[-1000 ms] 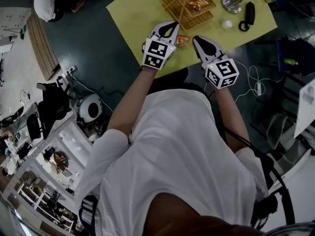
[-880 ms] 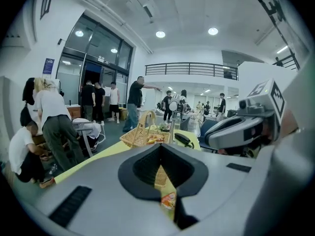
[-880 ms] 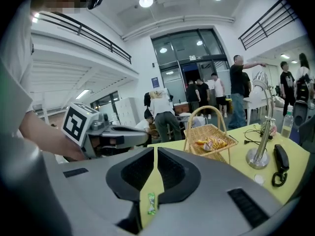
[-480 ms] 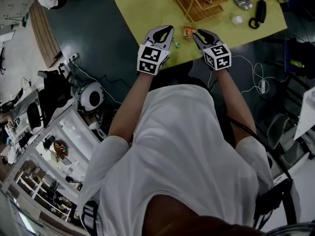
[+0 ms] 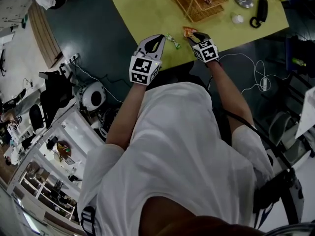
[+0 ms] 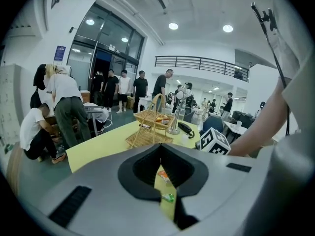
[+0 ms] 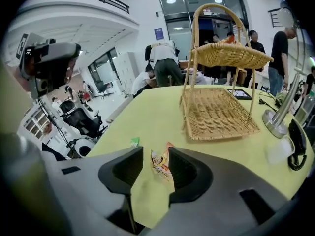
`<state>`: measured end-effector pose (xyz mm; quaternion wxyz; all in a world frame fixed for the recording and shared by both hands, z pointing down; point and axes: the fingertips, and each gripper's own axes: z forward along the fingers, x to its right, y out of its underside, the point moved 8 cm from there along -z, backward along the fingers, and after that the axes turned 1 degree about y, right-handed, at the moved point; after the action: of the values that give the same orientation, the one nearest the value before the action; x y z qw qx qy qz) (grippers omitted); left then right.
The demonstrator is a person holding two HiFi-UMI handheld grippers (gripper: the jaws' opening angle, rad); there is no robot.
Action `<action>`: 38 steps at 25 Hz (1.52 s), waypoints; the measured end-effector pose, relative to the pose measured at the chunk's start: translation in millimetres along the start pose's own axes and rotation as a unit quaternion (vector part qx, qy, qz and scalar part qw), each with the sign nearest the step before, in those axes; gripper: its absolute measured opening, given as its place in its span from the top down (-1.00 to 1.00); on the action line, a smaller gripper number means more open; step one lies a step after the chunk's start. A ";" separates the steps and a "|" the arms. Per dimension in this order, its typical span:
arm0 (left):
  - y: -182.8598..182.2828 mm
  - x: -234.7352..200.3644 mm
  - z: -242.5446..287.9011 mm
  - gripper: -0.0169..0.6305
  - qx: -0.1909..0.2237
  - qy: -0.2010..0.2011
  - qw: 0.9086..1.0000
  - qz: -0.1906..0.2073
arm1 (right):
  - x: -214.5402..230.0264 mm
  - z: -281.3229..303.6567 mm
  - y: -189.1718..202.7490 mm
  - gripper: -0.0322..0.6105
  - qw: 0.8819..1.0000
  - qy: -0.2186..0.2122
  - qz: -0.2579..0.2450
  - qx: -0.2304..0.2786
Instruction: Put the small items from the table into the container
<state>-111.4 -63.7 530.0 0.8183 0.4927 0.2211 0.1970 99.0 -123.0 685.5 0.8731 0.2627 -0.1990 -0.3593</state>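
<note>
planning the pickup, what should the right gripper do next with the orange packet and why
Probably ease the right gripper a little lower, then close on the orange snack packet. Its fingers are opening, the packet lies on the yellow table between them, and it does not look gripped yet.

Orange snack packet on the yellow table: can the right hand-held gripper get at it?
Probably yes. The jaws of the right hand-held gripper are opening with the orange snack packet between them, and nothing blocks the way.

White T-shirt (image 5: 182, 146), grey left gripper (image 5: 158, 37)
</note>
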 end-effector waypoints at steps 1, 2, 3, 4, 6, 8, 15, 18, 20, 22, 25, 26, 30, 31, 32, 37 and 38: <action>1.2 -0.7 -1.2 0.92 -0.001 0.003 1.000 -0.002 | 0.2 4.2 1.5 0.42 1.000 0.001 0.002 -0.004; 2.3 -2.1 -2.3 0.92 -0.002 0.006 1.000 -0.007 | 0.1 8.4 2.4 0.41 1.000 0.002 0.004 -0.009; 3.6 -3.9 -3.0 0.92 -0.004 0.011 1.000 -0.013 | -0.2 12.8 2.9 0.40 1.000 0.002 0.006 -0.015; 5.2 -6.1 -2.9 0.92 -0.008 0.016 1.000 -0.019 | -0.2 17.6 3.2 0.38 1.000 0.002 0.007 -0.021; 9.0 -11.5 -1.6 0.92 -0.018 0.020 0.999 -0.029 | 0.7 27.8 4.6 0.34 0.999 0.004 0.008 -0.036; 12.0 -17.4 -0.5 0.92 -0.025 0.018 0.999 -0.036 | 1.7 37.9 6.9 0.31 0.998 0.008 0.007 -0.054; 20.7 -38.5 -9.2 0.92 -0.035 0.006 0.998 -0.044 | -1.3 58.0 4.1 0.31 0.988 0.058 -0.062 -0.132; 27.9 -44.5 -13.5 0.92 -0.043 0.002 0.998 -0.052 | -1.9 57.3 3.4 0.50 0.986 0.072 -0.071 -0.136; 29.0 -48.3 -13.5 0.92 -0.044 0.004 0.998 -0.053 | -1.5 53.4 -0.4 0.57 0.987 0.071 -0.060 -0.129; 29.1 -50.3 -9.9 0.92 -0.042 0.008 0.998 -0.052 | -1.7 47.4 -5.3 0.60 0.989 0.067 -0.052 -0.121; 29.2 -46.0 -4.4 0.92 -0.040 0.018 0.998 -0.047 | -2.9 35.2 -8.9 0.61 0.991 0.065 -0.043 -0.108; 29.1 -43.5 -3.5 0.92 -0.039 0.022 0.998 -0.045 | -4.0 30.6 -9.6 0.61 0.992 0.064 -0.037 -0.101; 30.7 -33.3 -1.4 0.92 -0.040 0.035 0.998 -0.045 | -8.4 10.5 -10.1 0.61 0.996 0.055 -0.006 -0.075; 31.3 -30.7 -0.1 0.92 -0.041 0.038 0.997 -0.044 | -7.9 6.4 -8.7 0.61 0.996 0.053 -0.003 -0.068; 31.7 -28.3 1.3 0.92 -0.041 0.042 0.997 -0.043 | -7.4 2.2 -7.9 0.61 0.997 0.053 -0.002 -0.062; 30.4 -15.0 3.0 0.92 -0.036 0.057 0.997 -0.040 | -11.6 -30.5 -12.9 0.61 0.997 0.066 0.006 -0.040; 29.3 -12.6 4.4 0.92 -0.035 0.059 0.997 -0.038 | -10.6 -37.4 -15.3 0.61 0.997 0.071 0.009 -0.033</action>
<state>-122.5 -60.8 560.1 0.8272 0.4426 0.2812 0.2020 104.0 -112.7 645.4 0.8965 0.2565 -0.1265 -0.3383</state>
